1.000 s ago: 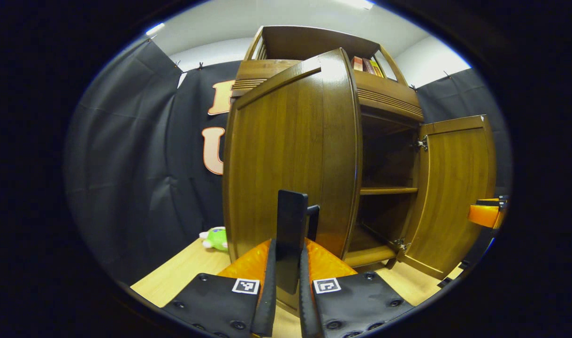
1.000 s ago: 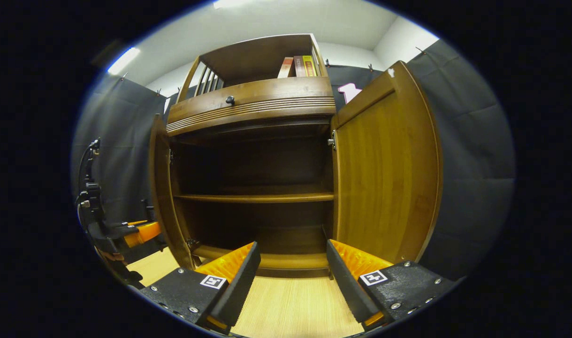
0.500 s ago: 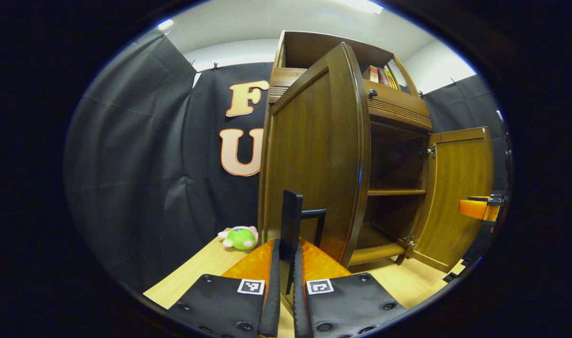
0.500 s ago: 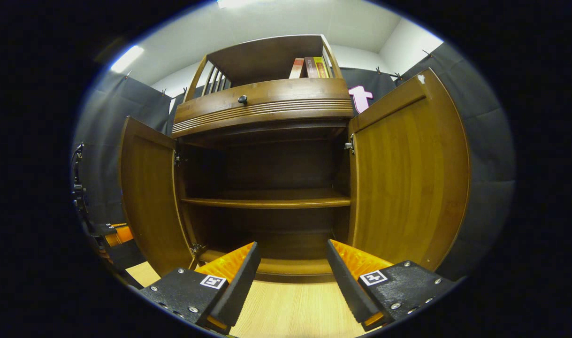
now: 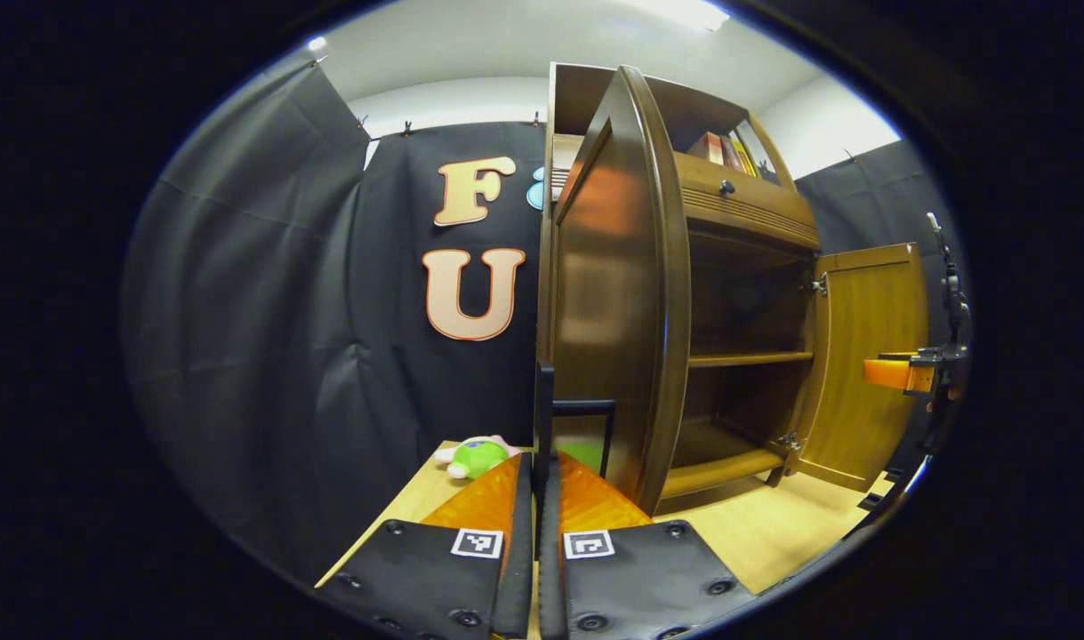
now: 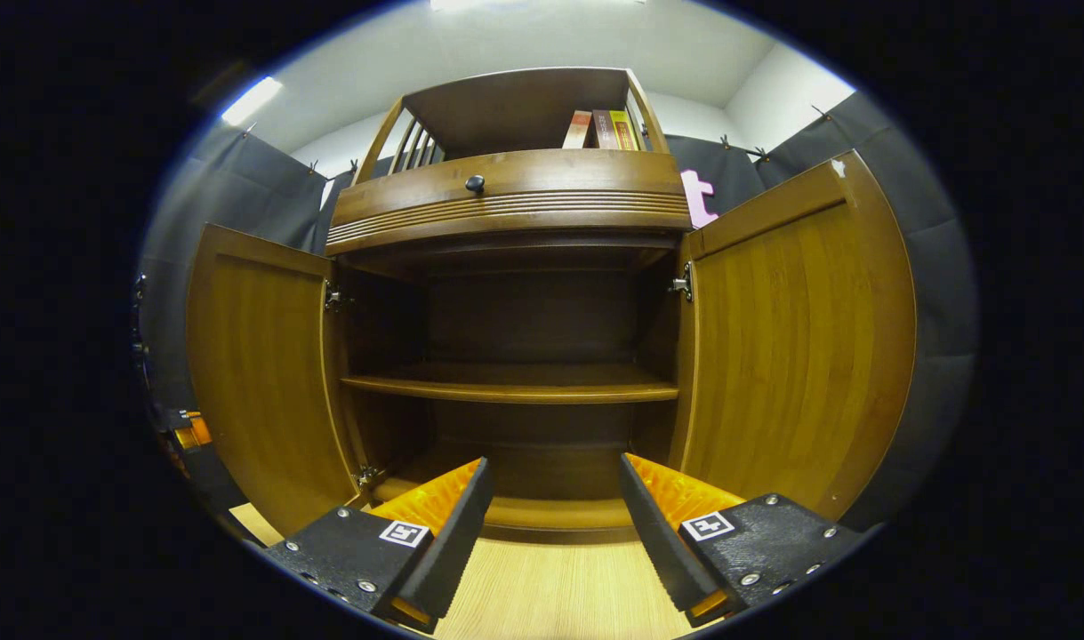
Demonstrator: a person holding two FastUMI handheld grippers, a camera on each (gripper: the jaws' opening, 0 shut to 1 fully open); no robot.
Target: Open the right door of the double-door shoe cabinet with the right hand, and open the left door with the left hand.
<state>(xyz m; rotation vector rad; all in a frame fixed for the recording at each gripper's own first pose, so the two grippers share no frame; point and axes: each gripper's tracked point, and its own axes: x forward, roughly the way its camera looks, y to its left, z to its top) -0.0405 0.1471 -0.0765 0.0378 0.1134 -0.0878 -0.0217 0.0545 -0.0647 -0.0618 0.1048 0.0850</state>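
The left hand-held gripper (image 5: pixel 536 498) is clamping narrow on the black handle (image 5: pixel 544 418) of the left door (image 5: pixel 617 293), at centre frame in the left gripper view, pointing level along the door's face. Both doors look wide open, so the next move is likely letting go. In the right gripper view the right hand-held gripper (image 6: pixel 555 507) is hanging wide and empty before the shoe cabinet (image 6: pixel 515 191), right door (image 6: pixel 795 347) at right of frame

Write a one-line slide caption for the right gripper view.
Right gripper open before the shoe cabinet, left door and right door both swung wide.
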